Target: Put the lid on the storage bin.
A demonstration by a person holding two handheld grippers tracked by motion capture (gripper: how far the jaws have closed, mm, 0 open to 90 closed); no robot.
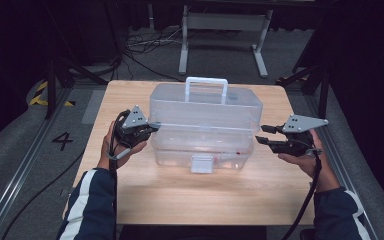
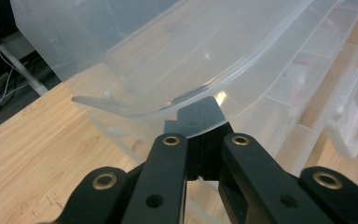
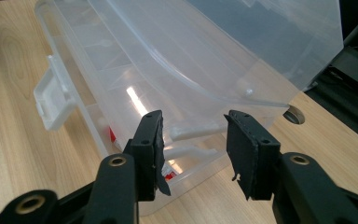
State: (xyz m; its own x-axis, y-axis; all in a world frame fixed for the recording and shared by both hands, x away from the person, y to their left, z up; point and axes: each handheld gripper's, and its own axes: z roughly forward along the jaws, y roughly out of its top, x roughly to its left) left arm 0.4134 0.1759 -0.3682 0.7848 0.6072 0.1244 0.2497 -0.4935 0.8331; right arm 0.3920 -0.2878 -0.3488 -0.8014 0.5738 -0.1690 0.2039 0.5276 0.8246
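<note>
The left gripper (image 1: pixel 152 125) fingers pinch the clear storage box's (image 1: pixel 205 125) raised lid edge. The right gripper (image 1: pixel 260 134) fingers stand parted, empty, just beside the box's other end on the counter (image 1: pixel 180 195).

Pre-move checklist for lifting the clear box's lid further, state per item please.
1. Left hand-held gripper shut on the lid rim: ok, its jaws pinch the rim's edge at the box's left end.
2. Right hand-held gripper gripping: not ok, its jaws stand apart, short of the box's right end.
3. Lid raised off the base: ok, a gap shows along the front.
4. Front latch released: ok, it hangs loose on the base.
5. Box resting flat on the table: ok.
6. Small items inside the base secure: cannot tell, seen dimly through the plastic.
</note>
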